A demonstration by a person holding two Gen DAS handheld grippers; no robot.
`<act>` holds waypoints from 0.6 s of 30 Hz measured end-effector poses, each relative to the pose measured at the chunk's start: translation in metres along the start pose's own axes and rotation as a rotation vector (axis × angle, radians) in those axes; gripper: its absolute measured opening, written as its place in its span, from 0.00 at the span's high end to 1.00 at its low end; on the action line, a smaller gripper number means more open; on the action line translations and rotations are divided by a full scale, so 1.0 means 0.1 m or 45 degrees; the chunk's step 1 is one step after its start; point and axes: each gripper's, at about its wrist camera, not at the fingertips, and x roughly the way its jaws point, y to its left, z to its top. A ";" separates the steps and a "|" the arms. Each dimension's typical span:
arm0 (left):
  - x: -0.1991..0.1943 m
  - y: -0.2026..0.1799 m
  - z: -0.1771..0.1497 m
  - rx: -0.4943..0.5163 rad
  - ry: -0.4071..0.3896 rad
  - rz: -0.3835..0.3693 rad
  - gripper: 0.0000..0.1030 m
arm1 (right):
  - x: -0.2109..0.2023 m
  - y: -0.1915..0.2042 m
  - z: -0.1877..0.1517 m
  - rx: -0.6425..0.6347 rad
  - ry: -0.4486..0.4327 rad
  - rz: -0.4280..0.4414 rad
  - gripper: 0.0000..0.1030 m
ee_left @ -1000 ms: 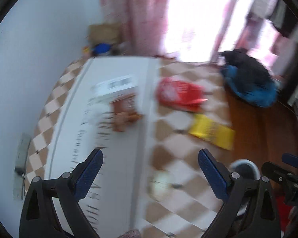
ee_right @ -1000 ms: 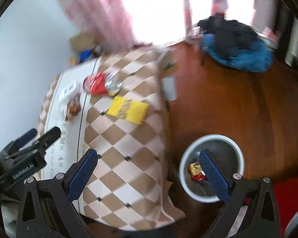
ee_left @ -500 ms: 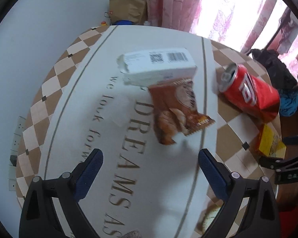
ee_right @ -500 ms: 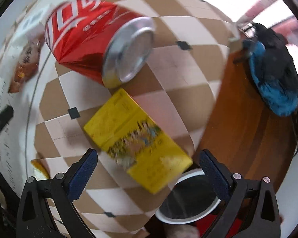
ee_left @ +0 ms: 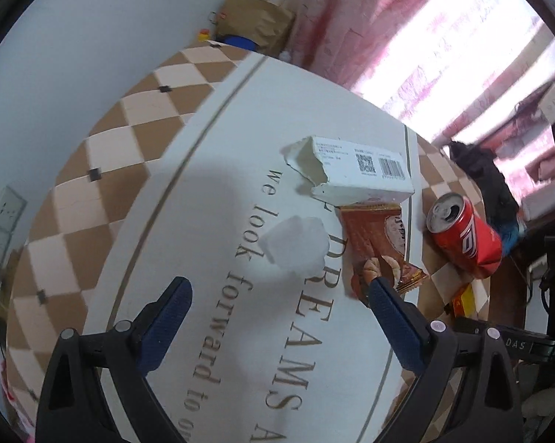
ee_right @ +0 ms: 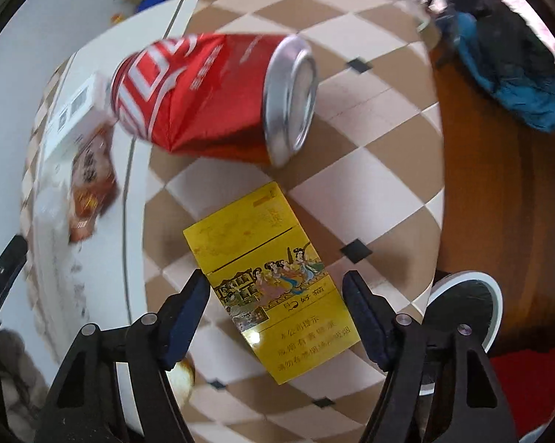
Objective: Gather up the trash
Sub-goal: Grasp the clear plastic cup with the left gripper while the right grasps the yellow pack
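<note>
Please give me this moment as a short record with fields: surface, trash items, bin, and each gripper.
surface: checked brown-and-cream tablecloth
trash items: dented red drink can lying on its side; flat yellow carton; torn white cardboard box; brown snack wrapper; crumpled white tissue
bin: white-rimmed round bin on floor beside table
left gripper: open, empty
right gripper: closing around yellow carton, pads apart from it

On your desk (ee_right: 381, 192) the can (ee_right: 218, 99) lies on its side just behind the flat pack (ee_right: 273, 288). Left of the can, the carton (ee_left: 358, 177) sits touching the snack wrapper (ee_left: 381, 247), tissue (ee_left: 296, 243) beside it. The bin (ee_right: 465, 317) stands on the floor, right of the desk.
</note>
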 end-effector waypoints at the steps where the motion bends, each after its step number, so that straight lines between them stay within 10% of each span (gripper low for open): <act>1: 0.05 -0.03 0.03 0.020 0.006 0.006 0.06 | 0.00 0.02 -0.02 0.016 -0.014 -0.009 0.27; 8: 0.35 -0.22 0.19 0.155 0.063 0.019 0.33 | -0.03 0.11 -0.10 0.096 -0.062 -0.030 0.24; 10: 0.39 -0.26 0.23 0.189 0.056 0.054 0.60 | -0.03 0.08 -0.08 0.086 -0.057 -0.033 0.24; 18: 0.33 -0.35 0.15 0.259 0.014 0.132 0.63 | 0.00 0.26 -0.15 -0.053 -0.096 -0.163 0.35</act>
